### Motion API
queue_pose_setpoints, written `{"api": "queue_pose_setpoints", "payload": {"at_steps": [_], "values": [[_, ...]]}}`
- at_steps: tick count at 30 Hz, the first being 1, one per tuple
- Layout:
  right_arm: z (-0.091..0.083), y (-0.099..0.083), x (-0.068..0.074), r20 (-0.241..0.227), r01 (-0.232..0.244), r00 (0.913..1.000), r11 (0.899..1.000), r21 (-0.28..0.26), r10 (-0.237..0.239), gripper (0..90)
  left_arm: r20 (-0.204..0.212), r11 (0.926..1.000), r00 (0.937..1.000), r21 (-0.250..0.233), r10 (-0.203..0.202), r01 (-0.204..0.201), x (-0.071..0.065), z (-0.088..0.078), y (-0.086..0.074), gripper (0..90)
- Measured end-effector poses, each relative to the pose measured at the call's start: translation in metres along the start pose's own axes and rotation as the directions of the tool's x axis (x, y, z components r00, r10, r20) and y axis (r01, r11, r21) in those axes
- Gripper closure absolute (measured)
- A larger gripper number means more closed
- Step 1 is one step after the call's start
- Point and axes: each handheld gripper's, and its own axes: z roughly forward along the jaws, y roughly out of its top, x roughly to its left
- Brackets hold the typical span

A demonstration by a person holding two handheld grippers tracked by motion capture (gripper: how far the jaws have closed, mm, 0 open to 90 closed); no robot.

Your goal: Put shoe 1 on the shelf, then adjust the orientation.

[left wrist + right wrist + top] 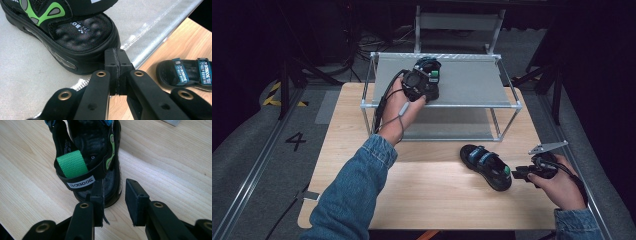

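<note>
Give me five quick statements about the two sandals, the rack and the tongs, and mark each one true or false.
1. One sandal sits on the top shelf of the rack. True.
2. The left tongs stand wide open. False: their pads are pressed together with nothing between them, just off the sandal's toe.
3. The second sandal lies on the wooden table. True.
4. The right tongs are clamped shut on that sandal's green loop. False: they are open, with the heel rim at the gap between them.
5. Both sandals are on the rack. False: just one is.
</note>
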Motion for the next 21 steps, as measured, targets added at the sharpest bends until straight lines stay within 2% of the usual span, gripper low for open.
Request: {"api": "queue_pose_setpoints", "payload": {"at_steps": [1, 2, 3, 5, 10, 14, 18, 21], "values": [[0.0, 0.0, 0.0, -0.001, -0.001, 1.0, 1.0, 0.0, 0.001, 69.3, 0.0, 1.0, 1.0, 0.0, 0.0, 0.0, 0.0, 0.0, 0.0, 84.1], [0.0, 0.0, 0.0, -0.001, -0.001, 1.0, 1.0, 0.0, 0.001, 69.3, 0.012, 1.0, 0.9999, -0.007, 0.001, -0.001, -0.001, -0.001, -0.001, 84.1], [-0.002, 0.0, 0.0, 0.0, -0.001, 1.0, 1.0, -0.003, 0.001, 68.9, 0.005, 0.9999, 0.9999, -0.009, 0.01, -0.01, -0.004, -0.003, -0.002, 71.0], [-0.003, 0.0, 0.0, 0.0, -0.003, 1.0, 1.0, -0.005, 0.003, 68.7, -0.019, 0.9995, 0.9994, -0.01, 0.03, -0.031, -0.01, -0.007, -0.004, 68.0], [-0.011, 0.004, 0.006, 0.004, 0.006, 1.0, 1.0, -0.018, -0.006, 66.4, -0.028, 0.9977, 0.9975, -0.021, 0.064, -0.065, -0.024, -0.028, -0.014, 50.9], [-0.015, 0.008, 0.011, 0.004, 0.023, 0.9997, 1.0, -0.017, -0.023, 64.3, -0.023, 0.9945, 0.9945, -0.022, 0.102, -0.103, -0.033, -0.049, -0.024, 44.4], [-0.017, 0.01, 0.016, 0.002, 0.036, 0.9993, 0.999, -0.006, -0.036, 61.6, -0.011, 0.9906, 0.9915, 0.044, 0.13, -0.129, -0.036, -0.057, -0.038, 41.3], [-0.018, 0.013, 0.021, 0.006, 0.046, 0.9989, 0.999, -0.008, -0.046, 60.7, -0.006, 0.9897, 0.9915, 0.063, 0.13, -0.129, -0.037, -0.062, -0.051, 38.0]]}}
